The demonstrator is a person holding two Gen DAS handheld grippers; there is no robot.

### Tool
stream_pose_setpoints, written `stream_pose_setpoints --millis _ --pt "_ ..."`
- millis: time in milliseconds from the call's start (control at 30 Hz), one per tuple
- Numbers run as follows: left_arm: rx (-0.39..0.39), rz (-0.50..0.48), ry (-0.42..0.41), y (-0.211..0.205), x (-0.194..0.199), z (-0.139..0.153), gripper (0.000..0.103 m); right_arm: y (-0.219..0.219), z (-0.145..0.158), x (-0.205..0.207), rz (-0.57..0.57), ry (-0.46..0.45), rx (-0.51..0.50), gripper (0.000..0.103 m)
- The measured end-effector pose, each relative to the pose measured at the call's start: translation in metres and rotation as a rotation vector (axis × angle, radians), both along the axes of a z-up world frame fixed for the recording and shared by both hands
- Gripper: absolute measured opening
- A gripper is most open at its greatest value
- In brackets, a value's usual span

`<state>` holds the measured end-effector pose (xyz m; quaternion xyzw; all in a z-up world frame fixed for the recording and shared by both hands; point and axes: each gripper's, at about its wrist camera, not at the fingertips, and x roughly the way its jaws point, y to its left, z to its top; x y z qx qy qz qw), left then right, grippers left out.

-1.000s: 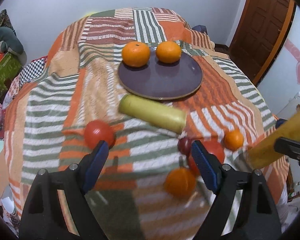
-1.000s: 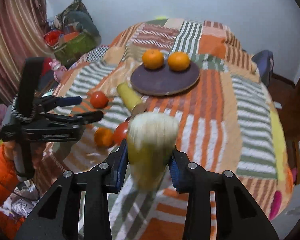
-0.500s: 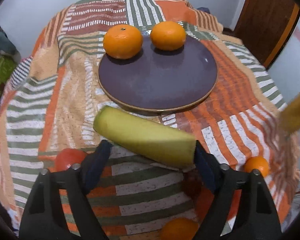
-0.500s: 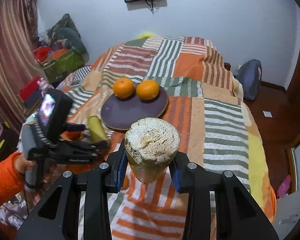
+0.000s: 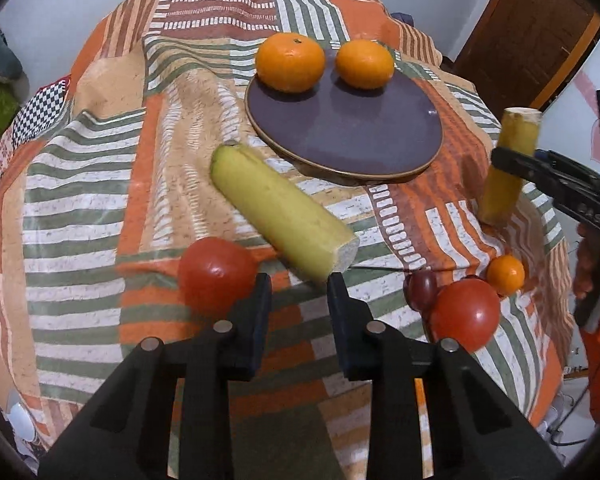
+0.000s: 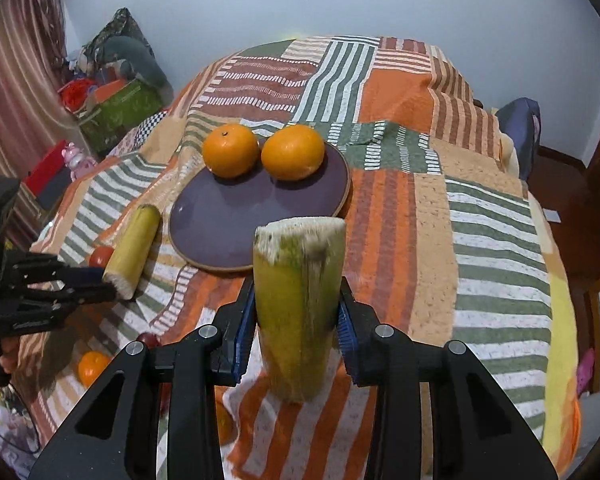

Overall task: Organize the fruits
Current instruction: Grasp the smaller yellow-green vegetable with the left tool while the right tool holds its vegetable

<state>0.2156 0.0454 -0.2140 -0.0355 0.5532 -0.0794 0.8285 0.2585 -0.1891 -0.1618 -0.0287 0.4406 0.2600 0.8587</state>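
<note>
A dark purple plate (image 5: 352, 132) (image 6: 236, 224) on the striped bedspread holds two oranges (image 5: 290, 62) (image 5: 365, 63). A yellow-green banana half (image 5: 280, 210) (image 6: 134, 242) lies in front of the plate. My left gripper (image 5: 298, 280) has its jaws narrowed at the banana's cut end, whether gripping I cannot tell. My right gripper (image 6: 296, 308) is shut on a second banana half (image 6: 298, 304), held upright, also in the left wrist view (image 5: 508, 164). Two tomatoes (image 5: 216, 270) (image 5: 466, 314), a small orange (image 5: 506, 274) and a dark red fruit (image 5: 420, 288) lie near.
A bed with a striped patchwork spread (image 6: 420, 208) fills both views. Clutter and a green box (image 6: 116, 108) stand at the left, a brown door (image 5: 528, 28) at the right, a dark bag (image 6: 520, 128) by the far right bed edge.
My left gripper drew back from around the lying banana half and narrowed its jaws at the cut end. My right gripper tilted the held banana half upright, nearer the plate.
</note>
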Motion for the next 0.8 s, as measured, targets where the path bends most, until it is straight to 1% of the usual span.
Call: stream_pose_setpoints --millis 100,167,200,233,300,400,433,467,533,633,733,800 --pt "-0.011 0.014 -0.046 0.003 0.000 0.016 0.030 0.001 -0.002 0.002 0.003 -0.001 0.012 0.034" --pt "-0.008 0.032 -0.072 0.004 0.007 0.026 0.040 0.002 -0.003 0.003 0.008 0.002 0.020 0.034" --pt "-0.009 0.051 -0.076 0.006 0.013 0.027 0.049 0.003 -0.004 0.004 0.010 0.002 0.020 0.034" --pt "-0.014 0.066 -0.070 0.007 0.020 0.026 0.051 0.004 -0.005 0.005 0.010 0.002 0.019 0.034" --pt "-0.023 0.083 -0.043 0.009 0.033 0.020 0.051 0.006 -0.005 0.006 0.011 -0.002 0.016 0.034" --pt "-0.046 0.107 0.022 0.011 0.055 0.002 0.051 0.006 -0.005 0.005 0.016 -0.005 0.018 0.035" --pt "-0.036 0.117 0.037 0.010 0.061 -0.005 0.052 0.006 -0.006 0.006 0.018 -0.004 0.018 0.035" --pt "-0.006 0.128 0.044 0.008 0.065 -0.011 0.052 0.006 -0.006 0.006 0.019 -0.005 0.019 0.035" --pt "0.033 0.131 0.045 0.004 0.070 -0.018 0.057 0.006 -0.006 0.006 0.022 -0.005 0.021 0.035" --pt "0.079 0.122 0.048 -0.003 0.075 -0.023 0.061 0.007 -0.007 0.006 0.030 -0.007 0.022 0.035" --pt "0.095 0.110 0.063 -0.005 0.079 -0.029 0.066 0.009 -0.009 0.006 0.035 -0.005 0.026 0.036" --pt "0.075 0.121 0.084 -0.001 0.082 -0.034 0.066 0.010 -0.009 0.006 0.034 -0.006 0.025 0.036"
